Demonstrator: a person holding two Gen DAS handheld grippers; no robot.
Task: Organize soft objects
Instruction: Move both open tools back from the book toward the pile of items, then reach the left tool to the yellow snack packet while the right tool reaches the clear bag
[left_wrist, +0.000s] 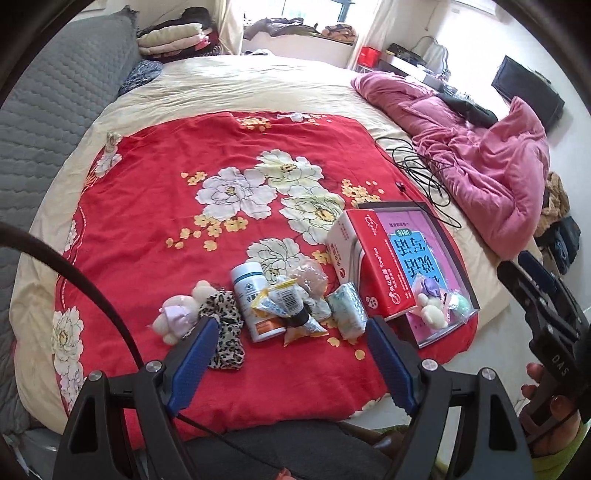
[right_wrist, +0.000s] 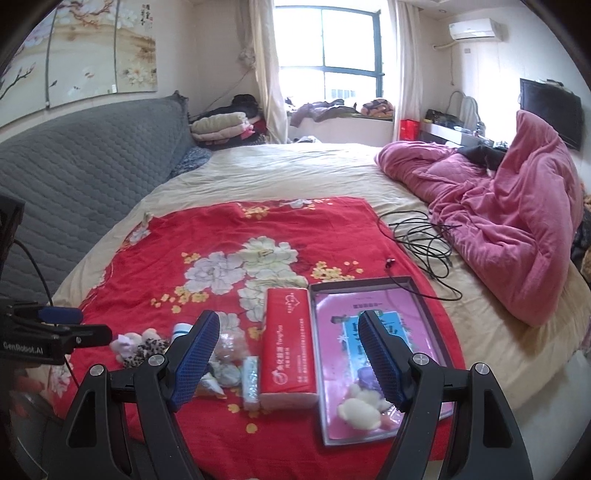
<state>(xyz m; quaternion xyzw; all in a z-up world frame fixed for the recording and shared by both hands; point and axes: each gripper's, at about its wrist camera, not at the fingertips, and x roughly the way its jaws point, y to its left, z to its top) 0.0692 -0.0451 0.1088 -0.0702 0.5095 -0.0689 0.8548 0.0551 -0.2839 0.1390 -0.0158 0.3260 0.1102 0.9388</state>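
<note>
Some soft toys already lie in the tray at lower right. More wait: bear, leopard cloth. Left gripper and right gripper gape wide, holding nothing.

bright window behind bed, grey headboard.

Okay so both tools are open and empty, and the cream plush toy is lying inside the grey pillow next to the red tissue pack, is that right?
Not quite. Both tools, left and right, are open and empty, but the cream plush toy lies inside the shallow box, not a grey pillow. The box sits right beside the red tissue pack. The right wrist view shows it clearly.
</note>
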